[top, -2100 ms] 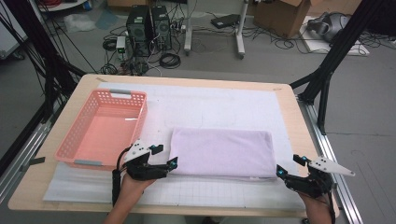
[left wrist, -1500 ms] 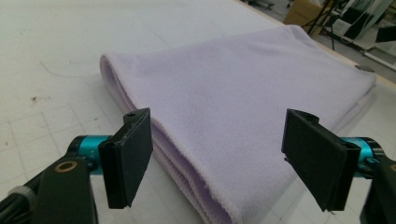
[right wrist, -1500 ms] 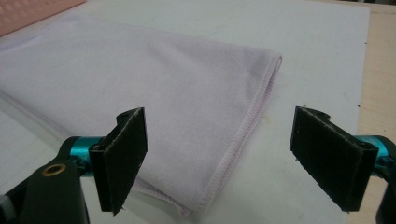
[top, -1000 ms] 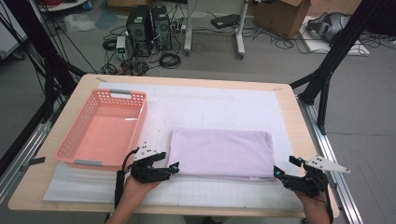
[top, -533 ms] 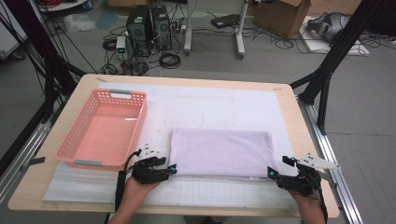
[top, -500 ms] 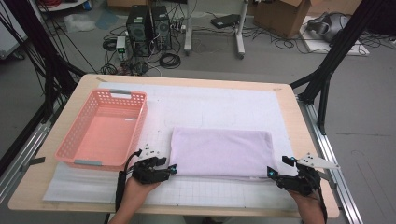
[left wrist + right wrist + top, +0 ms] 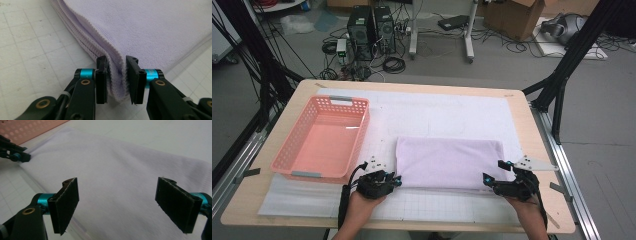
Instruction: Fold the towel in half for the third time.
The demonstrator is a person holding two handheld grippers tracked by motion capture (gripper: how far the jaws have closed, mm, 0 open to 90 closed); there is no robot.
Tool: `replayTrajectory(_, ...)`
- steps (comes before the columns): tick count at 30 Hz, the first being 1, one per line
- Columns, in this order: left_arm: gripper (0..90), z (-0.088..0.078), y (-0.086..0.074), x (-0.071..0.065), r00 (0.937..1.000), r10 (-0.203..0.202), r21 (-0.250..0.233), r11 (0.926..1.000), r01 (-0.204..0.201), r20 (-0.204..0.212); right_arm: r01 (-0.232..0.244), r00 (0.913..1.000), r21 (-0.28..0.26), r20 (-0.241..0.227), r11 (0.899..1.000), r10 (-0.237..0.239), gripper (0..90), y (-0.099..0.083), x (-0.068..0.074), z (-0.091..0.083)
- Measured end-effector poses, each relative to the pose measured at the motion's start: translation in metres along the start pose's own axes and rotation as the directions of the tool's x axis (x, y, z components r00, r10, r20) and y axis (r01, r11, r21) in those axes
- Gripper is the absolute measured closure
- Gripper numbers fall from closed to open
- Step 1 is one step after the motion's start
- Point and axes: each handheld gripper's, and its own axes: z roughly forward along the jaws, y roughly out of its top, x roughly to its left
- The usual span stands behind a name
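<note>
A folded lilac towel [image 7: 449, 162] lies flat on a white gridded mat [image 7: 452, 205] that covers a pale wooden desk [image 7: 537, 150]. A person's two hands each hold a pair of black tongs at the near edge of the towel.

The left tongs [image 7: 116, 75] have just been closing and now sit narrow on the near left corner of the towel, the stacked layers bunched between the two flat black pads [image 7: 132, 80]. In the left gripper view the pads press into the pile, so the corner looks gripped. Beyond and to the outside of these tongs stands a salmon-pink plastic basket [image 7: 324, 140], rectangular, with perforated walls.

The right tongs [image 7: 125, 205] stand wide open at the near right corner, the towel spreading out just ahead of and beneath the pads, which do not touch it.

The step in hand appears to be taking both near corners before lifting or folding. To do it well, the right tongs should probably ease forward until all layers of the corner lie between the pads, then close squarely, as the left pair has. Catching only the top layer would likely let the fold fall open.

The towel is soft, fine-looped terry with stitched hems; the pads are matte and slightly rough.
</note>
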Motion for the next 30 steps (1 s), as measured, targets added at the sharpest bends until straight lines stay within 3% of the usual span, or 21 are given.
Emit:
replayTrajectory(3,73.8,0.000,0.001,0.002,0.9995,-0.030,0.007,0.9995,0.030,0.010,0.025,0.9991,0.014,-0.033,1.000,-0.025,17.9,0.009,0.009,0.013)
replayTrajectory(10,75.2,-0.001,0.002,0.002,0.9988,-0.047,0.015,0.9988,0.047,0.016,0.079,0.9909,0.020,-0.110,0.997,-0.076,18.7,0.038,0.028,0.053)
replayTrajectory(14,75.6,-0.001,0.001,0.002,0.9987,-0.047,0.013,0.9988,0.047,0.018,0.128,0.9836,0.076,-0.138,0.989,-0.116,20.1,0.054,0.037,0.081)
replayTrajectory(19,75.3,-0.001,0.001,0.004,0.9983,-0.051,0.015,0.9986,0.050,0.028,0.166,0.9773,0.105,-0.151,0.981,-0.149,19.0,0.075,0.043,0.110)
replayTrajectory(24,75.1,-0.001,0.001,0.004,0.9980,-0.057,0.013,0.9983,0.057,0.025,0.170,0.9798,0.162,-0.133,0.972,-0.149,19.0,0.094,0.044,0.139)
replayTrajectory(28,75.0,-0.001,0.000,0.004,0.9968,-0.075,0.010,0.9971,0.075,0.028,0.189,0.9765,0.194,-0.141,0.963,-0.164,22.2,0.103,0.044,0.159)
replayTrajectory(30,75.0,-0.002,0.000,0.005,0.9961,-0.084,0.012,0.9964,0.084,0.028,0.179,0.9768,0.200,-0.153,0.963,-0.150,24.4,0.107,0.045,0.167)
